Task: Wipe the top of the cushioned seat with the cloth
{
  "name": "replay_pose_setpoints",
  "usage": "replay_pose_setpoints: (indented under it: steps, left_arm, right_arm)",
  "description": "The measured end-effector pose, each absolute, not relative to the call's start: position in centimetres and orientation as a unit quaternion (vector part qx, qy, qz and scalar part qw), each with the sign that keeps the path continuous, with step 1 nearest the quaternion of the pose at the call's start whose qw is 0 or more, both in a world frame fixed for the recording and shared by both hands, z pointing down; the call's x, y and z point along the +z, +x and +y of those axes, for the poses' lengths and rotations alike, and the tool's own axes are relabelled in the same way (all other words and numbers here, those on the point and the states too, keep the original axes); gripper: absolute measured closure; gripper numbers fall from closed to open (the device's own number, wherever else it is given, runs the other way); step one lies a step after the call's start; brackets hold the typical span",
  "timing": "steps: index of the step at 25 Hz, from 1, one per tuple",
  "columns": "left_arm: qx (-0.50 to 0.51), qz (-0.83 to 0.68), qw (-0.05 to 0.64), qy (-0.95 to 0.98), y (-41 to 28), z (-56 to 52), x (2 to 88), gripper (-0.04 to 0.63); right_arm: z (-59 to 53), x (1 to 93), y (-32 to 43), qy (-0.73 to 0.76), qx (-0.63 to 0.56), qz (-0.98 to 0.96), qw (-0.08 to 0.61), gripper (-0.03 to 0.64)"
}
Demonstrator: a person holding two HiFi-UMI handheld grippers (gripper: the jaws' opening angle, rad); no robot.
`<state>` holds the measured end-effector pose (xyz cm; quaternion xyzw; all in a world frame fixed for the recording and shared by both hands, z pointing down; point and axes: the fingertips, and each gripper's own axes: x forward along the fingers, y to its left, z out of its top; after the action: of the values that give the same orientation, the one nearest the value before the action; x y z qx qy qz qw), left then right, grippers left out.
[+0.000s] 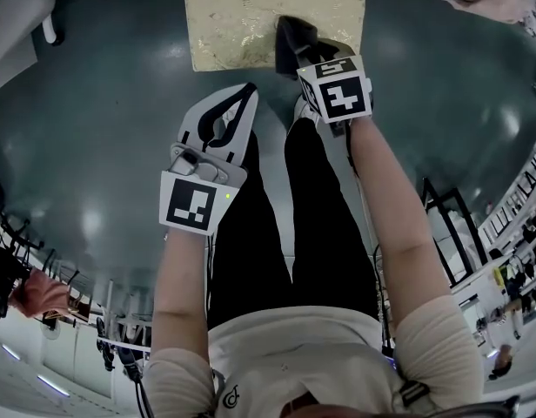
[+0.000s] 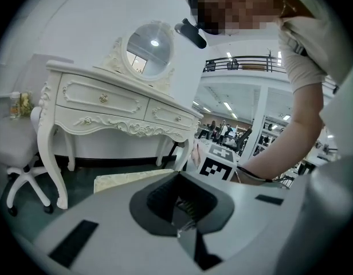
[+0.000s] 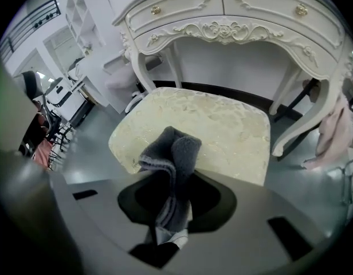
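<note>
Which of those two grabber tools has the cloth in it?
The right gripper: the grey cloth is clamped in its jaws; the left gripper holds nothing.

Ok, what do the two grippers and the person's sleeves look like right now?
Both the left gripper and right gripper have pale grey-white shells with dark jaw linings, and each carries a cube with black-and-white square markers. The person wears short cream sleeves and a thin dark band on the right wrist.
</note>
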<state>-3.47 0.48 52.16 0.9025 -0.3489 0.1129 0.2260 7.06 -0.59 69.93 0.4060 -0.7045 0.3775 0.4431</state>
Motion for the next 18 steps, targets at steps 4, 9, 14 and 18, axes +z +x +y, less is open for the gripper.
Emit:
replay_pose_setpoints:
  steps: [4,9,14,18]
  left_arm:
    - [0.12,-0.339,0.222,0.906,-1.0,0.9,52.2,0.583]
    - [0.132,-0.335,0.218,0.907,1.4,1.1,52.5,0.583]
    - [0.127,-0.341,0.214,0.906,3.8,0.7,52.3,0.583]
    - [0.122,-0.341,0.214,0.907,6.3,1.0,52.2,0.583]
  right_arm:
    - [-0.2,70.0,9.9,0.412,0.38,-0.699,0.444,0.526]
    - [0.3,70.0,13.1,0.418,0.381,-0.697,0.441,0.526]
    - [0.9,70.0,16.5,0.425,0.38,-0.691,0.443,0.528]
    - [1.4,70.4,19.2,0.432,0.379,-0.684,0.449,0.53]
